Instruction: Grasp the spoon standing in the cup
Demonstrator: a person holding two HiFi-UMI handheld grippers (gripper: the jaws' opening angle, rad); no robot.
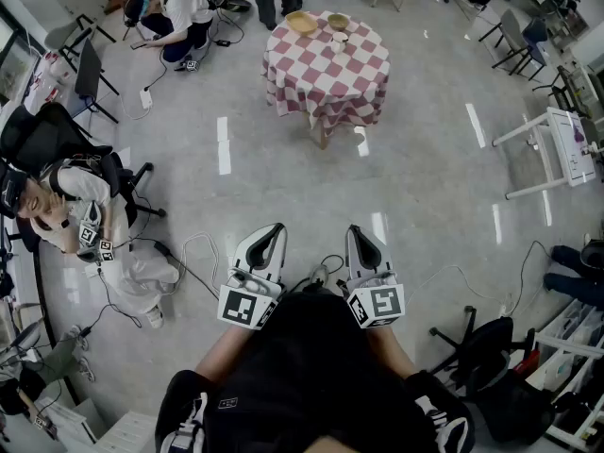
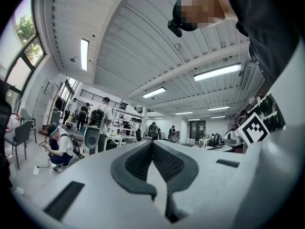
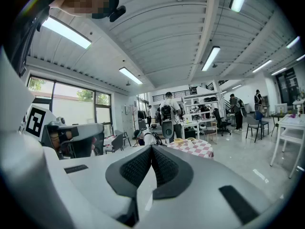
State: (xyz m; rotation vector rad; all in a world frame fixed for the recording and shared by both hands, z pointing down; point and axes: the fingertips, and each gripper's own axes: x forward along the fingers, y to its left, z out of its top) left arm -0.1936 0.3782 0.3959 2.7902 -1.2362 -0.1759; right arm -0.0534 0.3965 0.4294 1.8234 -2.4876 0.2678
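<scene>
Nearest, at 6 o'clock in the head view, the left gripper (image 1: 272, 230) and right gripper (image 1: 357, 230) are seen with their fingers pressed together on nothing. Beyond glossy grey floor (image 1: 283, 168), at 12 o'clock, the cup (image 1: 340, 39) is set on the round checked-cloth counter (image 1: 330, 78) beside a tan bowl (image 1: 302, 22). Its spoon is too small to be made out.

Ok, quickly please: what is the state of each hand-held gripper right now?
Left hand-held gripper: closed, holding nothing.
Right hand-held gripper: closed, holding nothing.
</scene>
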